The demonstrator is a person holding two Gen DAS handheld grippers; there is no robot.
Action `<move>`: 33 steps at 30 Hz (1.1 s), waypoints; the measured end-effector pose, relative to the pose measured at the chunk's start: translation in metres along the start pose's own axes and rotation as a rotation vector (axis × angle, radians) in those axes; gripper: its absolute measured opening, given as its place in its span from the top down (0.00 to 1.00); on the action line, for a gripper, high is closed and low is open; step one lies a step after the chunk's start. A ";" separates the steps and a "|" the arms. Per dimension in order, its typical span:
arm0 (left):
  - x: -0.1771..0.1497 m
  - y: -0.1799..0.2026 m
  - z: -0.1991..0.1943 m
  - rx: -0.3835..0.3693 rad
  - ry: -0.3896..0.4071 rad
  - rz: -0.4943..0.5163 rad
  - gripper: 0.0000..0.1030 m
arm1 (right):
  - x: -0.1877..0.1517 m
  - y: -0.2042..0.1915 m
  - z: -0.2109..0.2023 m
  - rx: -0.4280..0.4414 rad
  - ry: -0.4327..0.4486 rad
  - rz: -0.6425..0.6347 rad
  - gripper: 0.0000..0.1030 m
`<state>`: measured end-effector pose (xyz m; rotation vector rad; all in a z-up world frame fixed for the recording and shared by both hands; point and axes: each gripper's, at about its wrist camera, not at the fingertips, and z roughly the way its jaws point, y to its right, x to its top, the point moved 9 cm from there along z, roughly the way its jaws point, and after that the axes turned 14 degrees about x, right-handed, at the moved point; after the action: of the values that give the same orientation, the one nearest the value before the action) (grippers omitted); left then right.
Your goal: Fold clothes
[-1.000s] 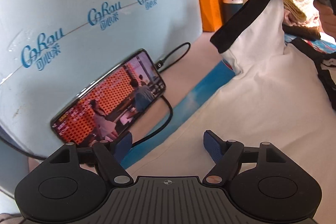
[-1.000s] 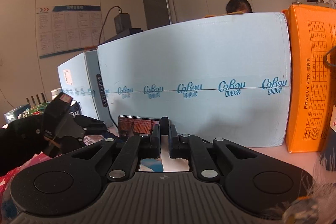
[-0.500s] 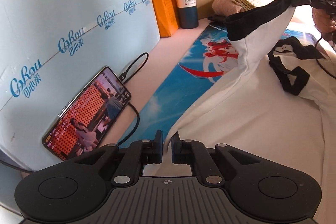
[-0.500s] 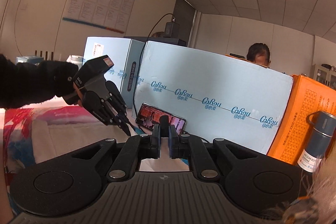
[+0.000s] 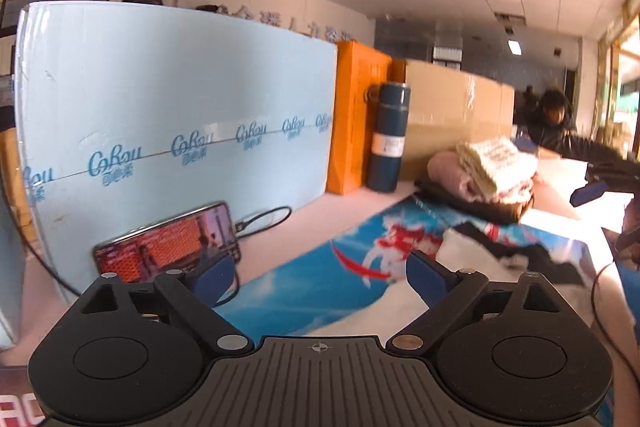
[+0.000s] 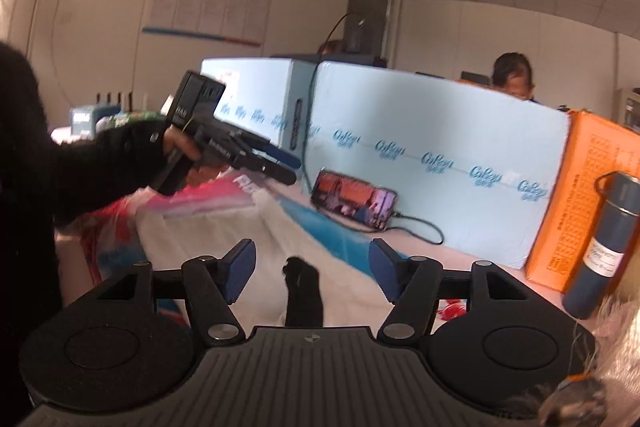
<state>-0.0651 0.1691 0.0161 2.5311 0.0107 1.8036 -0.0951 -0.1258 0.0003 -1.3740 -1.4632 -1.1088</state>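
Both hand-held grippers, L [image 5: 320, 277] and R [image 6: 312, 267], are being held w/ jaws apart, nothing gripped, above the table [image 5: 280, 243]. White shirt [image 6: 224, 227] is lying spread on it, presumably for re-gripping.

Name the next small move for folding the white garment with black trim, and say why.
Probably lower both open grippers, left gripper and right gripper, back to the white garment with black trim: it lies loosely spread on the table, and neither holds it.

Repeated blue "CoRou" logos run along the big pale-blue foam board [image 5: 172, 131]; other labels unreadable.
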 end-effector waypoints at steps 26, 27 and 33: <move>-0.074 0.157 0.032 -0.020 -0.186 0.352 0.08 | -0.127 0.226 -0.010 -0.598 -0.116 0.719 0.25; -0.075 0.158 0.031 -0.030 -0.187 0.345 0.08 | -0.133 0.230 -0.003 -0.593 -0.128 0.736 0.27; -0.075 0.164 0.028 -0.087 -0.198 0.304 0.08 | -0.127 0.207 0.012 -0.575 -0.177 0.593 0.94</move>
<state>-0.0657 0.0028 -0.0586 2.7552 -0.4716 1.5837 0.1200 -0.1452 -0.1116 -2.1717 -0.7584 -1.0585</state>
